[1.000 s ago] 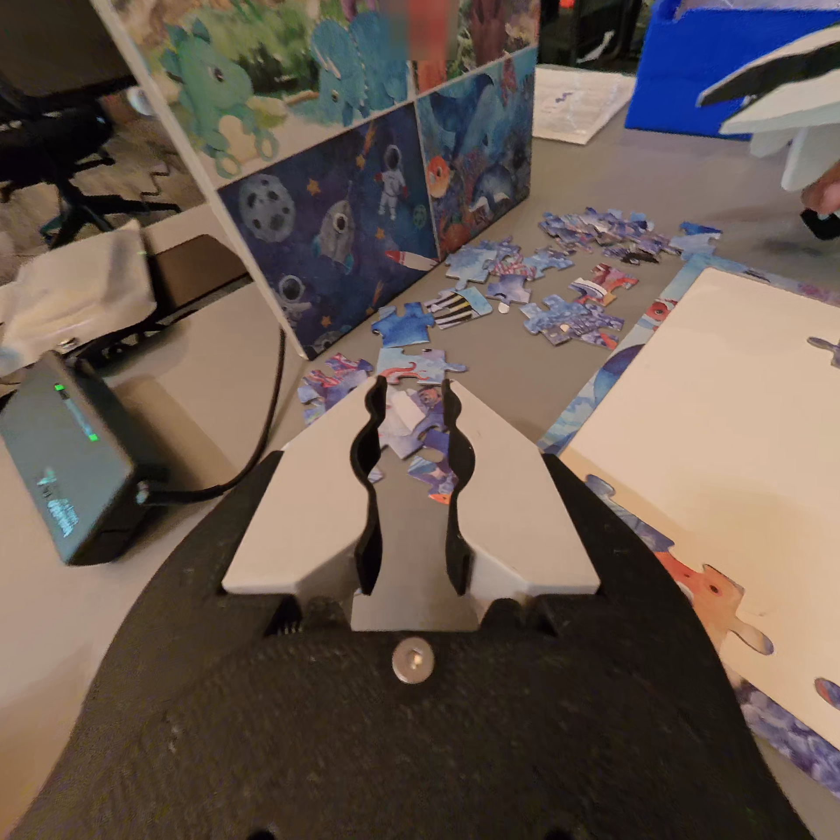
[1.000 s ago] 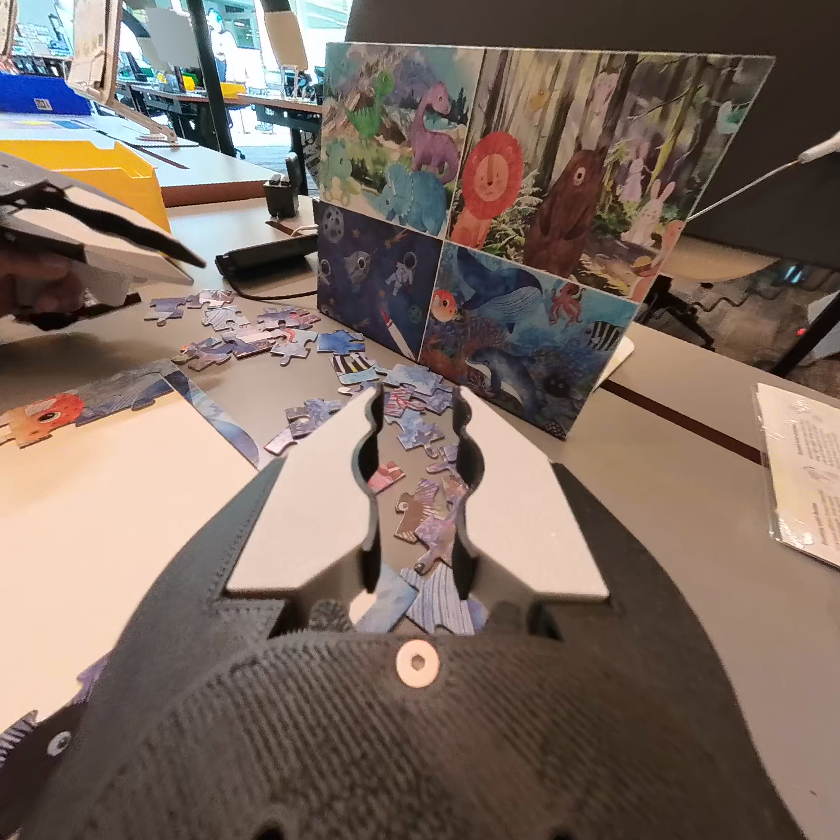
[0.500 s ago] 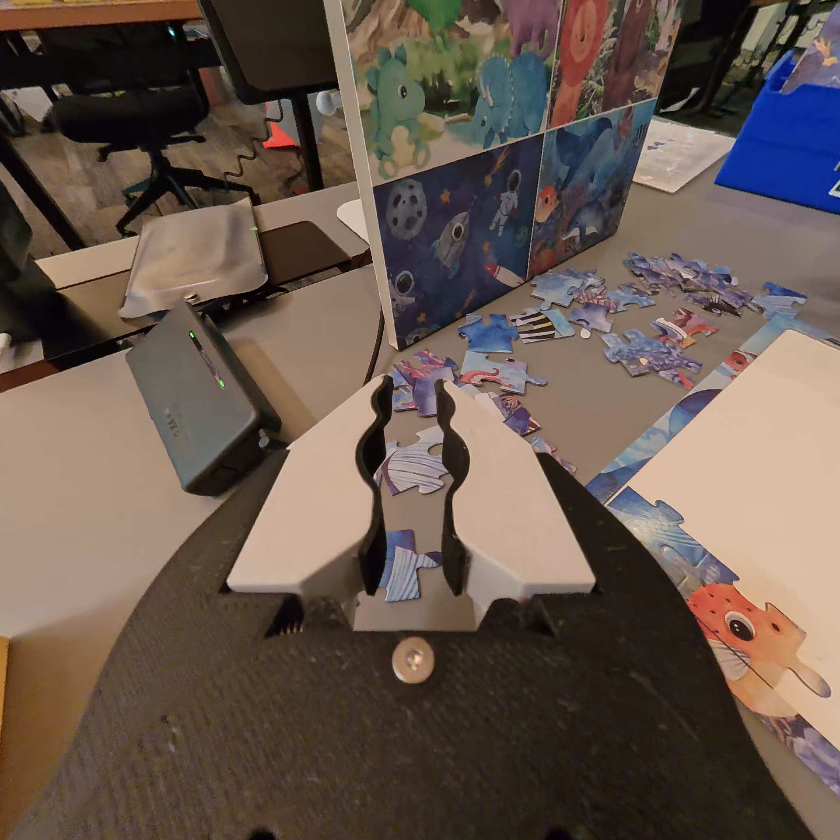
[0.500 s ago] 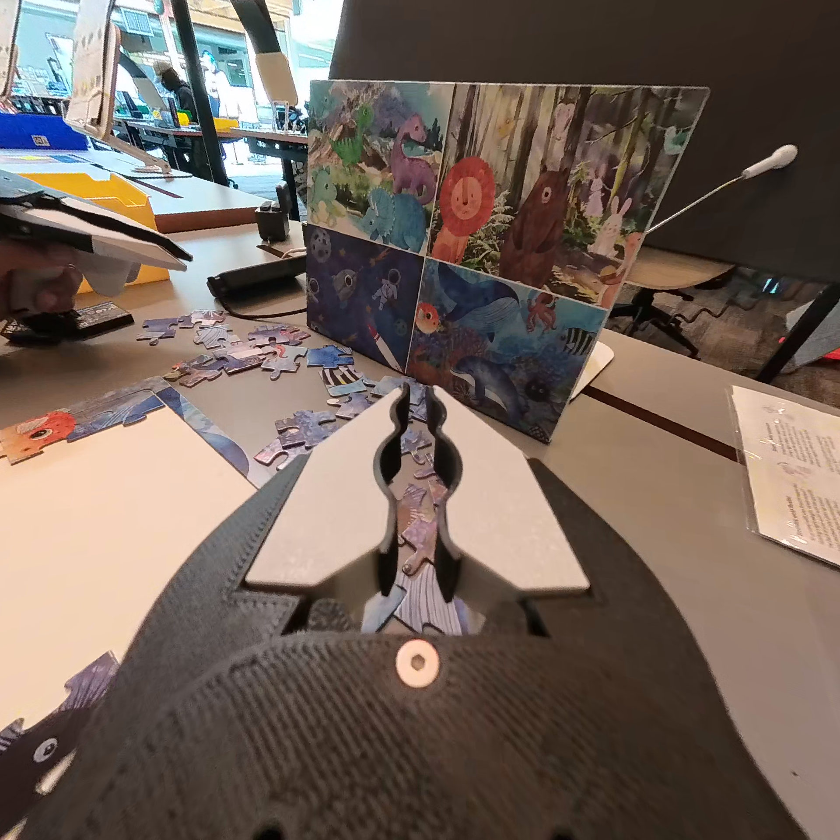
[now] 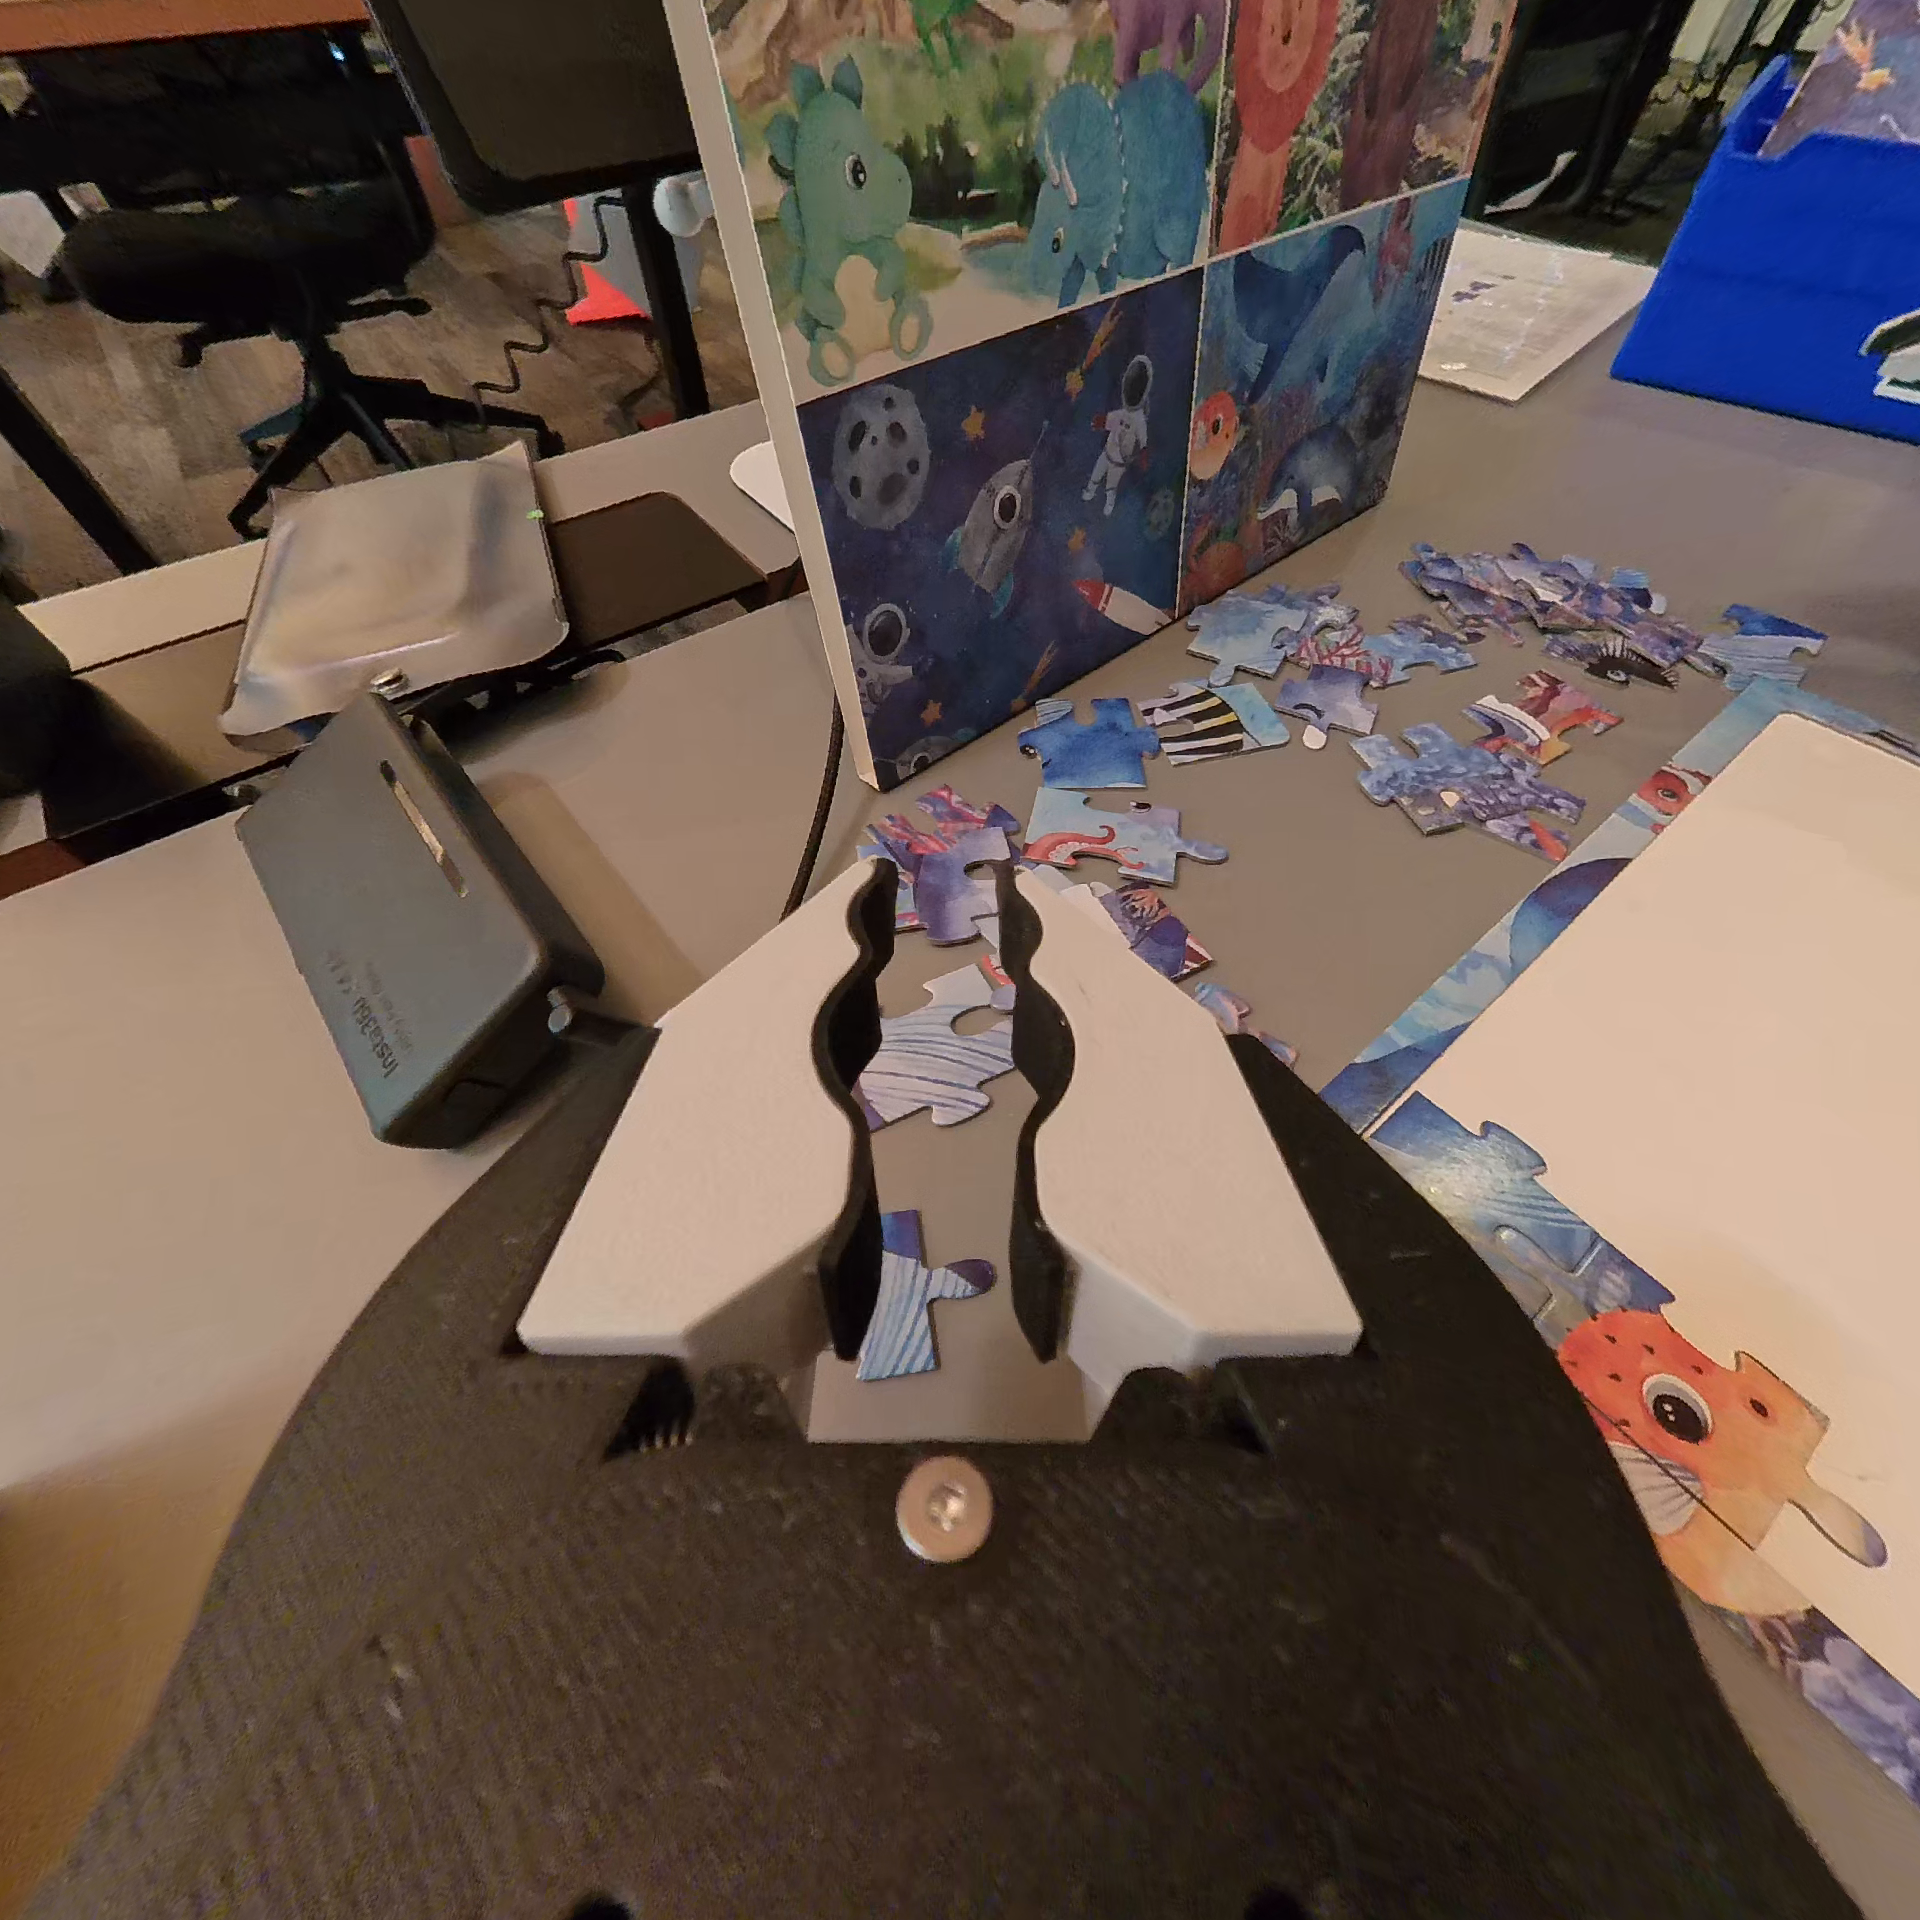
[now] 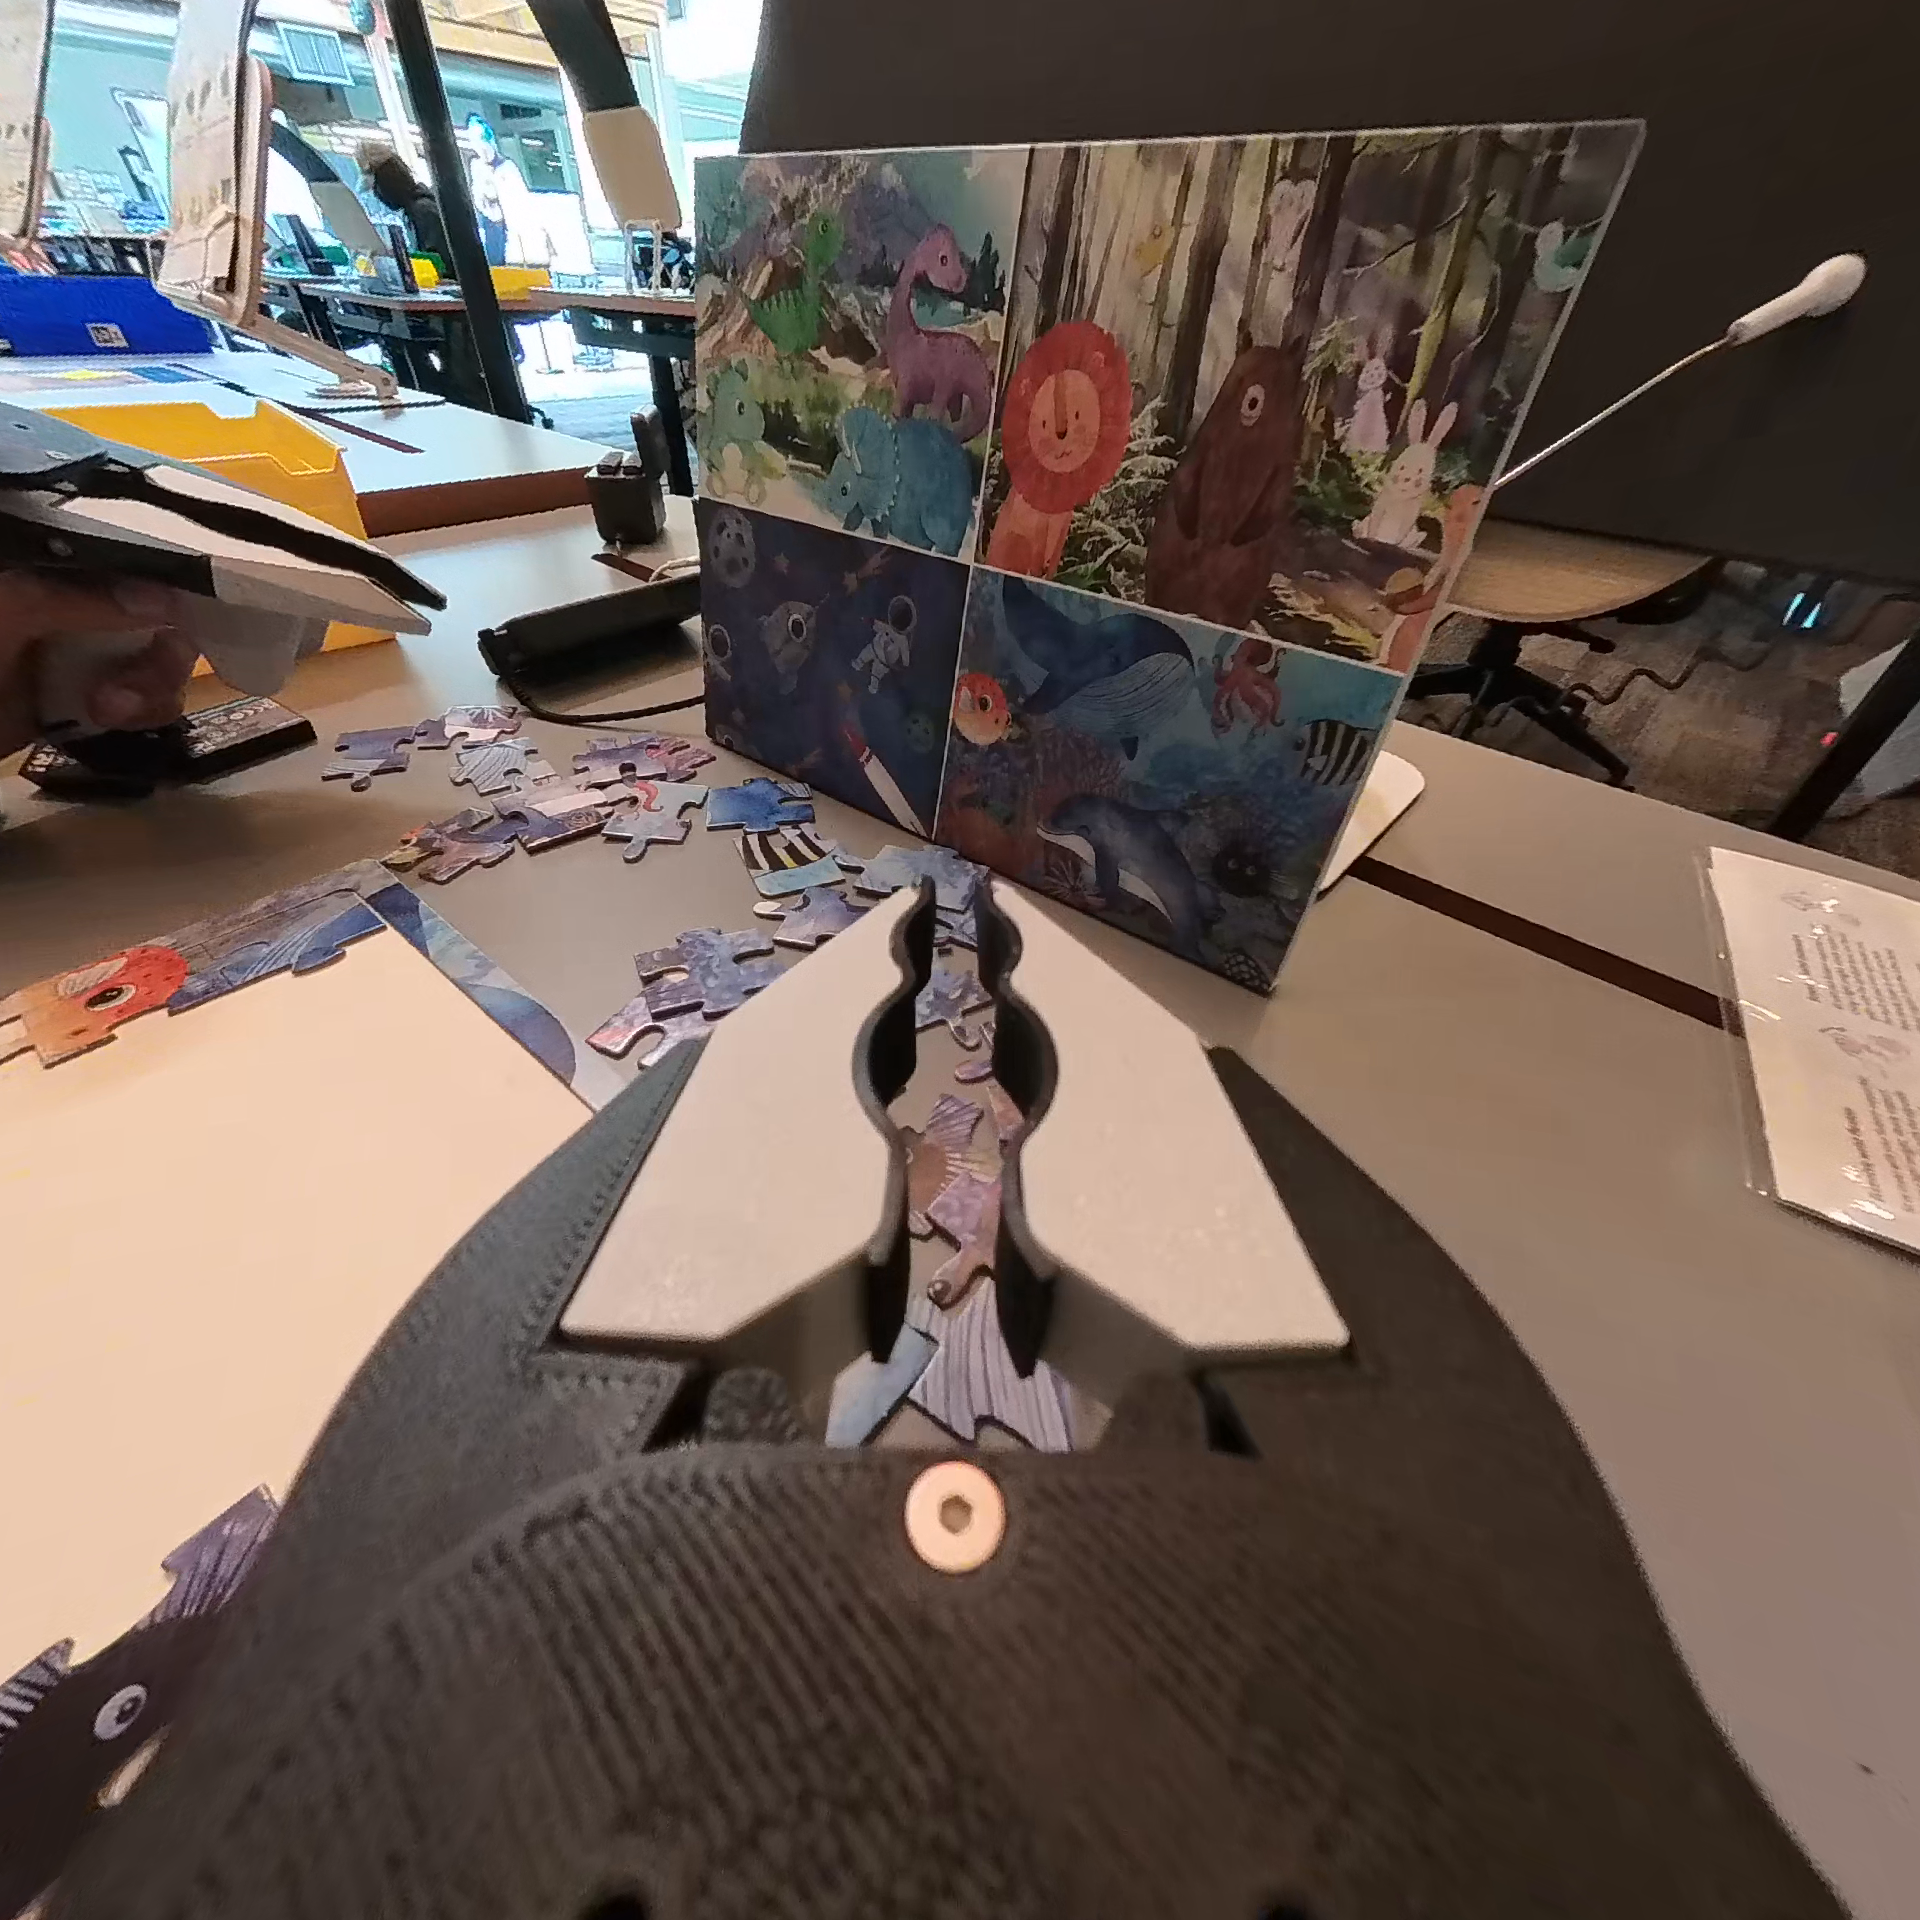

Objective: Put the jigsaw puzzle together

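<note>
Left wrist view shows the left gripper (image 5: 940, 883) with jaws slightly apart above loose blue cardboard puzzle pieces (image 5: 1465, 774) on the grey worktop (image 5: 1351, 935), beside a cream puzzle tray (image 5: 1714, 1091) holding an orange fish piece (image 5: 1673, 1423); right gripper (image 6: 956, 899) jaws nearly together, gripping nothing.

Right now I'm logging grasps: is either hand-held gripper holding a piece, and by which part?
Neither: left hand-held gripper and right hand-held gripper are open above loose pieces.
</note>
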### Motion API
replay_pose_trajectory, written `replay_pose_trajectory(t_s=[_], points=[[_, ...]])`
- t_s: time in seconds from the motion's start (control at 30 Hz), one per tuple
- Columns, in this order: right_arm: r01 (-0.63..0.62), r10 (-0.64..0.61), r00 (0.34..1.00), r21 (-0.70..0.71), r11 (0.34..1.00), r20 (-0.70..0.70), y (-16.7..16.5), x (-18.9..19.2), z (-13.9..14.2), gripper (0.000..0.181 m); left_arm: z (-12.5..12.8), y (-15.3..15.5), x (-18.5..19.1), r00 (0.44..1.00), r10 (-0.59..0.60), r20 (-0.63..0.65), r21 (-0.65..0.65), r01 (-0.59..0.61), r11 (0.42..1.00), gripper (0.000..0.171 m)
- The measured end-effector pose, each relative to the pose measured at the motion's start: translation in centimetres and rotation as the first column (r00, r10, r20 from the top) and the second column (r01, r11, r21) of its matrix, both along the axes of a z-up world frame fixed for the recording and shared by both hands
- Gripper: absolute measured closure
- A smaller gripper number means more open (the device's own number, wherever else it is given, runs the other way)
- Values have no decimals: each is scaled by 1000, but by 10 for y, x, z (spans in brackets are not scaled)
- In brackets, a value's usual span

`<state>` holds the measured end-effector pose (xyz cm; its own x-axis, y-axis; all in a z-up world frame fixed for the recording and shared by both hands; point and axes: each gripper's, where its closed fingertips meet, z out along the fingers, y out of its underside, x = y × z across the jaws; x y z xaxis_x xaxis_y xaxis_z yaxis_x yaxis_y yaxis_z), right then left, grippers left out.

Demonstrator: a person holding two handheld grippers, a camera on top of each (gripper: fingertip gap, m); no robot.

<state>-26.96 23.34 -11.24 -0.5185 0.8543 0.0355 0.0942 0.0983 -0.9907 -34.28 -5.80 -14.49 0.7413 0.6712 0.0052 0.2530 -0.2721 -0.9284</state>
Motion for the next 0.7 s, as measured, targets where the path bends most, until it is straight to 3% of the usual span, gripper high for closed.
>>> replay_pose_trajectory(t_s=[0.7], points=[[-1, 1, 1000, -11, 1000, 25, 1, -2, -4, 176, -6, 8, 5, 999, -34, -5, -36, 34, 999, 154]])
